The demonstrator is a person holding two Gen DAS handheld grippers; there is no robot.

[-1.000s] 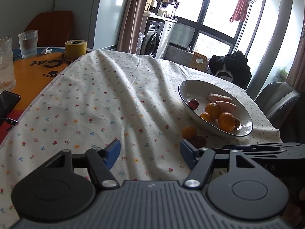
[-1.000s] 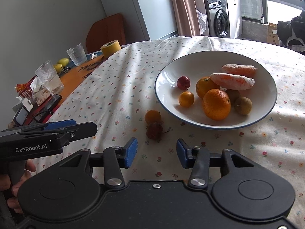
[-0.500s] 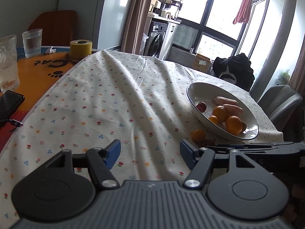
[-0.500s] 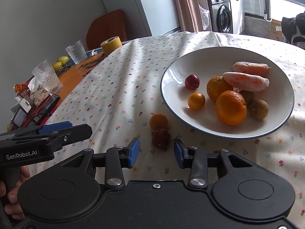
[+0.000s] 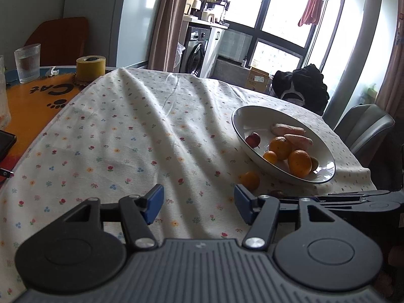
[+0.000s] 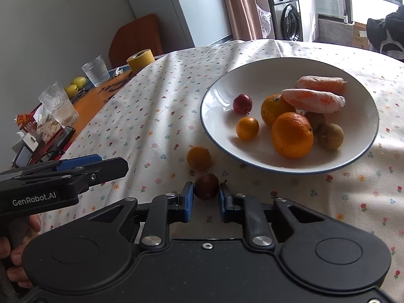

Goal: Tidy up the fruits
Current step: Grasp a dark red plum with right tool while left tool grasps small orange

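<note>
A small dark-red fruit [image 6: 206, 185] sits on the flowered tablecloth [image 6: 156, 116], right between the blue pads of the right tongs [image 6: 206, 197], and those pads press in on both its sides: clenched on the fruit, which rests low on the cloth. Just beyond it lies a small orange [image 6: 198, 157], also on the cloth, near the rim of the white bowl [image 6: 363, 149] but apart from it. Inside the bowl: a red fruit [image 6: 242, 103], a little orange [image 6: 247, 128], two bigger oranges [image 6: 292, 135], two brownish round fruits [image 6: 330, 136] and two pale orange wrapped pieces [image 6: 313, 100] stacked at the back.

Over on the left, the left tongs [image 5: 199, 203] hang above bare cloth, pads spread wide apart, gripping nothing. From that side the same small orange [image 5: 250, 180] shows beside the bowl [image 5: 242, 126]. A hand [image 6: 15, 255] grips the left tool's handle at the picture's edge.

Farther out on the tabletop [image 5: 32, 101], the orange surface carries a ribbed glass [image 5: 27, 63] and a yellow tape roll [image 5: 90, 67].
</note>
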